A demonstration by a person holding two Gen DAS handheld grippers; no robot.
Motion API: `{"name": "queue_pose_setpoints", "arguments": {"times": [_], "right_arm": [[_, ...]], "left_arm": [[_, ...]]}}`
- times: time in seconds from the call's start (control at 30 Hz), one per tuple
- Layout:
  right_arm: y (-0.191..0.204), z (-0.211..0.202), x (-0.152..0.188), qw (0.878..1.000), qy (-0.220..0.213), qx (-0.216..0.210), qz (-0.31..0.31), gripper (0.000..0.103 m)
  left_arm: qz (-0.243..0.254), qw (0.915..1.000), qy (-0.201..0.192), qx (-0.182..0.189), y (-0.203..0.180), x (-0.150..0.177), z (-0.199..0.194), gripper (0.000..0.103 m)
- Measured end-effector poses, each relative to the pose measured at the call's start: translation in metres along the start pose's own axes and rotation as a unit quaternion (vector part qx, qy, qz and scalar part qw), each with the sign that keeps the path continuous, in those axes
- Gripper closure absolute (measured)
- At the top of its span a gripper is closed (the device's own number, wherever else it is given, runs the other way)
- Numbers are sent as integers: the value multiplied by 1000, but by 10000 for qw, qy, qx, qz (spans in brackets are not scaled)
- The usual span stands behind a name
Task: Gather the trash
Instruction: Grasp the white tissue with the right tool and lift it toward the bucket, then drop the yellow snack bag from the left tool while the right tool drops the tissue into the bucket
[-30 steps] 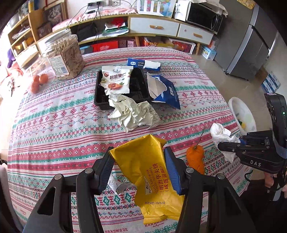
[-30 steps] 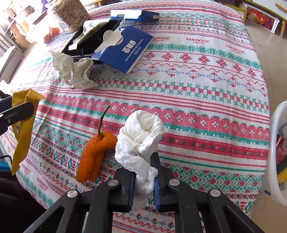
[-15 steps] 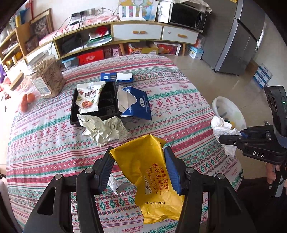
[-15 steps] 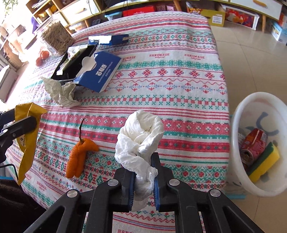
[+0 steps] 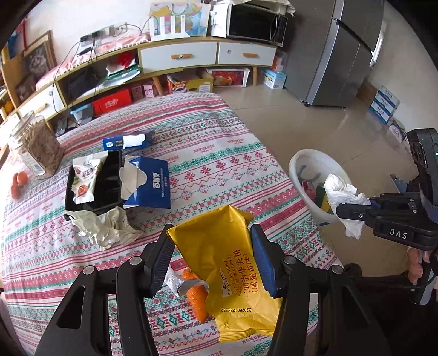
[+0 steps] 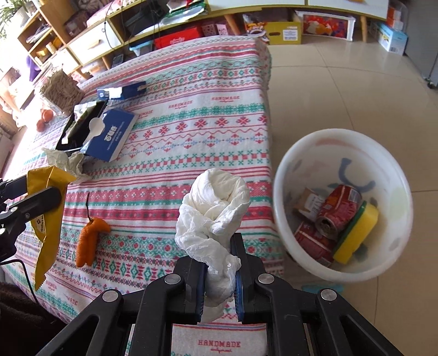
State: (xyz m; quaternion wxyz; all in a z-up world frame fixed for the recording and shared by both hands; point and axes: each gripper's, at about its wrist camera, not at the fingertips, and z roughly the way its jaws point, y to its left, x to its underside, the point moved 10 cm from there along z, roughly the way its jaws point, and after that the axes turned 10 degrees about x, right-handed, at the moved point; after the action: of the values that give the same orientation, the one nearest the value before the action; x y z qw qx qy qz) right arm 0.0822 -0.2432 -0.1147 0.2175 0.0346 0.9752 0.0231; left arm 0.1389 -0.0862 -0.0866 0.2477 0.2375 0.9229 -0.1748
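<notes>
Location: a lived-in home, combined living and dining area. Indicators: a bench [image 5: 224, 153] covered with a patterned "HANDMADE" tablecloth; a low wooden sideboard [image 5: 191, 54] with white drawers and open shelves crowded with boxes and cables; a microwave [image 5: 257, 24] on top of it; a grey refrigerator [image 5: 336, 52]; a glossy tiled floor [image 6: 342, 90]; a white waste bin [image 6: 383, 263] standing on the floor beside the bench.

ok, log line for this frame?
left gripper: shut on yellow wrapper | right gripper: shut on white tissue | white bin: beside table
</notes>
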Motion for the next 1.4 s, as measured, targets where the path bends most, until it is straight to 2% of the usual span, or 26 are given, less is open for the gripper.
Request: {"name": "queue_pose_setpoints", "arguments": {"times": [0.27,0.63,0.87,1.17,1.23,1.3,1.4], "right_arm": [[-54,-15,12,9991,-57,209,363,89],[-128,-19,25,9949,-31,604,806,88],[-157,-21,32,9929,-16,809,876,88],[-168,-28,31,9928,-105,865,828,88],[-167,-28,30,9929,-117,872,796,88],[-166,-28,28,9930,-125,874,778,88],[-164,-27,27,9931,-134,882,755,88]], "left_arm": [[265,9996,23,39,-38,-14,24,45],[484,9973,319,451,-106,-31,80,45],[650,9955,303,611,-145,-54,113,45],[757,9949,75,665,-165,-76,137,44],[713,9959,106,548,-162,-76,139,28],[711,9967,181,335,-157,-73,140,17],[828,9962,191,166,-152,-68,133,13]]}}
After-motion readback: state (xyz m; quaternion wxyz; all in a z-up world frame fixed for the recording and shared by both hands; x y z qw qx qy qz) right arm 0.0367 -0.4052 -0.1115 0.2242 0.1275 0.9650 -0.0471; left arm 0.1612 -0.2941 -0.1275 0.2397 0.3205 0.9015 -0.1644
